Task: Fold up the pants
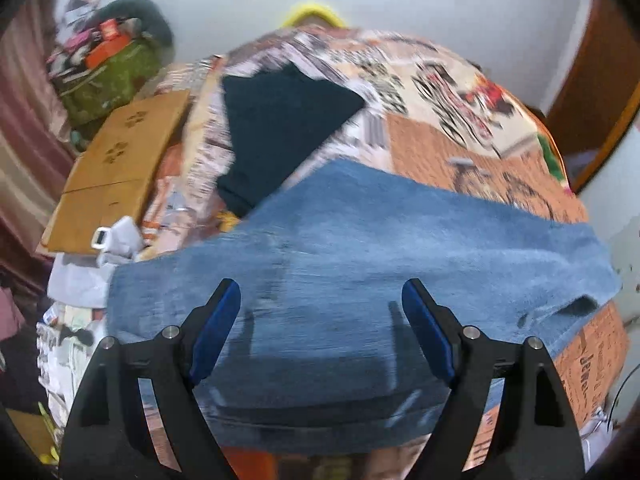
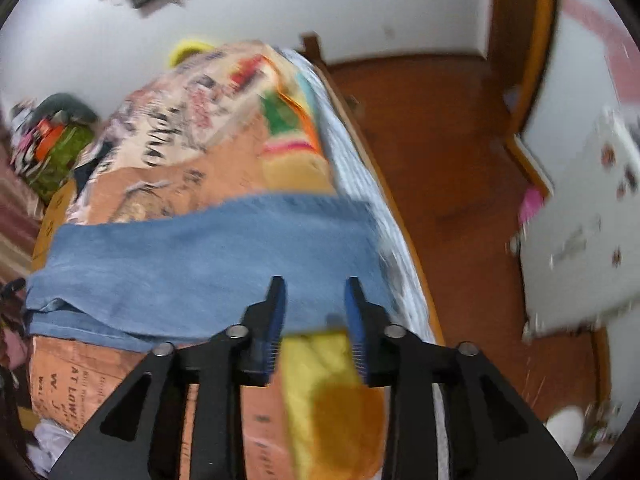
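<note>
Blue denim pants (image 1: 360, 264) lie folded lengthwise across a bed with a patterned orange and cream cover (image 1: 460, 144). My left gripper (image 1: 320, 300) hovers over their wide near end, jaws wide open and empty. In the right wrist view the pants (image 2: 208, 256) stretch left to right across the bed. My right gripper (image 2: 316, 300) is above their right end near the bed's right edge, jaws open and empty.
A dark folded garment (image 1: 280, 120) lies on the bed beyond the pants. A cardboard box (image 1: 120, 168) and a pile of clutter (image 1: 108, 64) sit at the left. A wooden floor (image 2: 440, 160) and a white door (image 2: 580, 240) are to the right of the bed.
</note>
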`<control>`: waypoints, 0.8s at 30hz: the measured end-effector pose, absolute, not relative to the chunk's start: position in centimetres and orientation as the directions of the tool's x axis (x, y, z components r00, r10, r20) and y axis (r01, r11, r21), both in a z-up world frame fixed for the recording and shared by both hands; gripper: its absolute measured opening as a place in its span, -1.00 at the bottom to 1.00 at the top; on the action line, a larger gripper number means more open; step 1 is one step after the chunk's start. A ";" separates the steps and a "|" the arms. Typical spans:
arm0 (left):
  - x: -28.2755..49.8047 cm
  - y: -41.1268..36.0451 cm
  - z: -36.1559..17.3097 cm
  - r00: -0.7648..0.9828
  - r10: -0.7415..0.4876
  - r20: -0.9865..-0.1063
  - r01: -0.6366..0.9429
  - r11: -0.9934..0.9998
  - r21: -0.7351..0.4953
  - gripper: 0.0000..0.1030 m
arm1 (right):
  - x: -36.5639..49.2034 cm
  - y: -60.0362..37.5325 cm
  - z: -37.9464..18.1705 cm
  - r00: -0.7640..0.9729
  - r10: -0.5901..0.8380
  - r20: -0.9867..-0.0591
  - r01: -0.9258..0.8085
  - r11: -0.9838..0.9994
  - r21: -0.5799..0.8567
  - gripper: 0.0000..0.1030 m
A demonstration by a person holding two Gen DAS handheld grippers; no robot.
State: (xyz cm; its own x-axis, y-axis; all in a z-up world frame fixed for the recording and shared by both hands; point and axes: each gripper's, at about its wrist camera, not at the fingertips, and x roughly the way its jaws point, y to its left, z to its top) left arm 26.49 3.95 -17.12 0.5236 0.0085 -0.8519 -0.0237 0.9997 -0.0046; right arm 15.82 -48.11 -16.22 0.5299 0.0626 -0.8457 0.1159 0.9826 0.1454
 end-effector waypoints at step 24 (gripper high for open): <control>19.8 25.5 -24.9 0.388 -0.097 -0.917 -0.481 0.827 -0.291 0.76 | 27.3 -10.5 -15.0 0.375 0.509 -0.775 -0.677 0.721 0.146 -0.06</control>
